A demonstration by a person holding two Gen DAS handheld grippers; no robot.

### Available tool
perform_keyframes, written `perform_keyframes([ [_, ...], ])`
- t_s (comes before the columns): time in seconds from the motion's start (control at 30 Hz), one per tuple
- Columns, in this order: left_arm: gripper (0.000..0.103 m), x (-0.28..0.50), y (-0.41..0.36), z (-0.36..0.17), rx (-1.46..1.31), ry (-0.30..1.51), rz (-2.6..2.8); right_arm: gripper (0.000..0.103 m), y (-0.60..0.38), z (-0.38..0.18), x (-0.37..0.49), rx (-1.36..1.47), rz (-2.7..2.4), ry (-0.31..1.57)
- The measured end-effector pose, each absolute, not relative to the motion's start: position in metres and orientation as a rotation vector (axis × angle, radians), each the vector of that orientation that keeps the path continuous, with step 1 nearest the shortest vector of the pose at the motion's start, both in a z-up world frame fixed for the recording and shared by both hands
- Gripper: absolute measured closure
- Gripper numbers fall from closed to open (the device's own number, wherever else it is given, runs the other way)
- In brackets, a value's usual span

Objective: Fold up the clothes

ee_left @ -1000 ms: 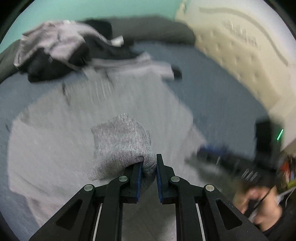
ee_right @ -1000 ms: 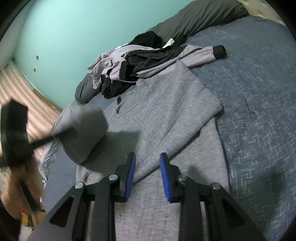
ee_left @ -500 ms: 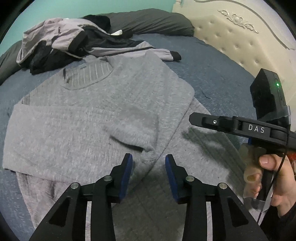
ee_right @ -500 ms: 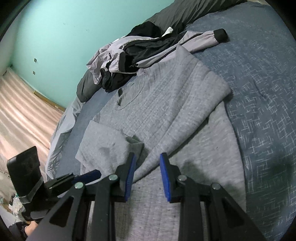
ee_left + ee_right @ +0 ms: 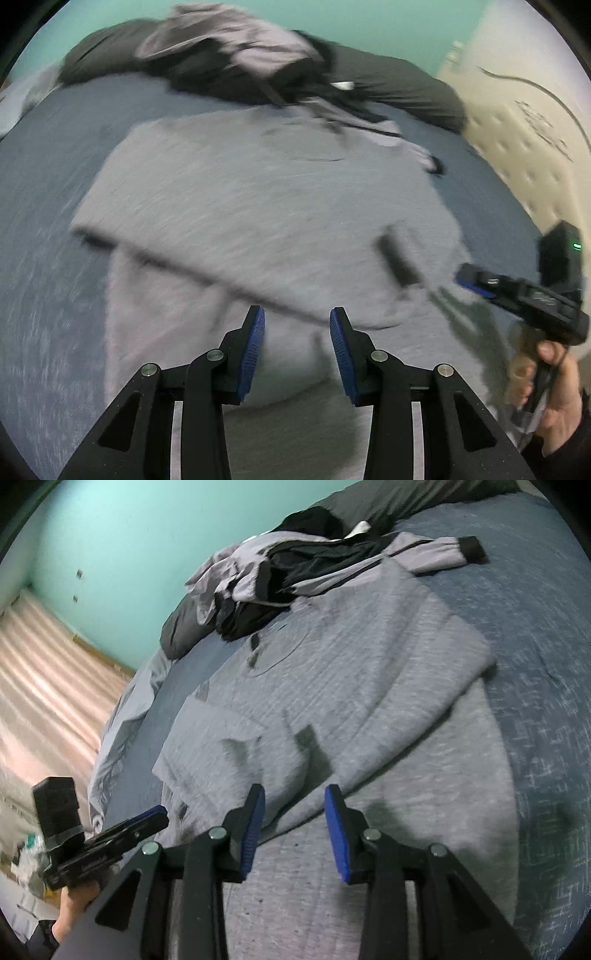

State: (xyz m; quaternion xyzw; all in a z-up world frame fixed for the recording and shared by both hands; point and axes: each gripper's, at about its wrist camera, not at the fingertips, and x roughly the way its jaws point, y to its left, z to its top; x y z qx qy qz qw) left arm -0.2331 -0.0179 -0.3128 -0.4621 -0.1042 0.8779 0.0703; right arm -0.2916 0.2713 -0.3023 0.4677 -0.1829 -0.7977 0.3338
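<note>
Grey sweater (image 5: 369,686) lies flat on the bed (image 5: 546,664), sleeves folded across. Left tongs (image 5: 297,347) part open, empty. Right tongs (image 5: 294,823) just widening, nothing between them.

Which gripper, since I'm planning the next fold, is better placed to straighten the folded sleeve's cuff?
Right: the right gripper, jaws just opened wider and empty, points straight at the cuff on the grey sweater.

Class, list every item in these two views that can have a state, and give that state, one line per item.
Grey sweater: spread on the bed, both sleeves folded across the body.
Jacket: crumpled in a heap, unfolded, one sleeve stretched out.
Pillow: lying at the head of the bed.
Left tool: open, empty.
Right tool: open, empty, jaws just opening wider.
</note>
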Motion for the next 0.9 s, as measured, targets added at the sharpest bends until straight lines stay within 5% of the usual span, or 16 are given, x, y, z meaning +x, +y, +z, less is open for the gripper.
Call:
perform_keyframes([
  [0.17, 0.063, -0.227, -0.039, -0.328, -1.387, -0.383, 2.681, 0.057, 0.244, -0.298, -0.28, 1.188, -2.064, -0.35],
  [0.53, 0.063, -0.22, -0.046, -0.332, -1.297, -0.447, 2.651, 0.056, 0.215, -0.31, -0.279, 1.227, -2.111, -0.249],
  [0.77, 0.063, -0.212, -0.064, -0.334, -1.279, -0.493, 2.65, 0.095, 0.218, -0.307, -0.273, 1.209, -2.176, -0.239],
  [0.9, 0.063, -0.209, -0.076, -0.326, -1.235, -0.52, 2.664, 0.096, 0.228, -0.3, -0.258, 1.205, -2.233, -0.251],
])
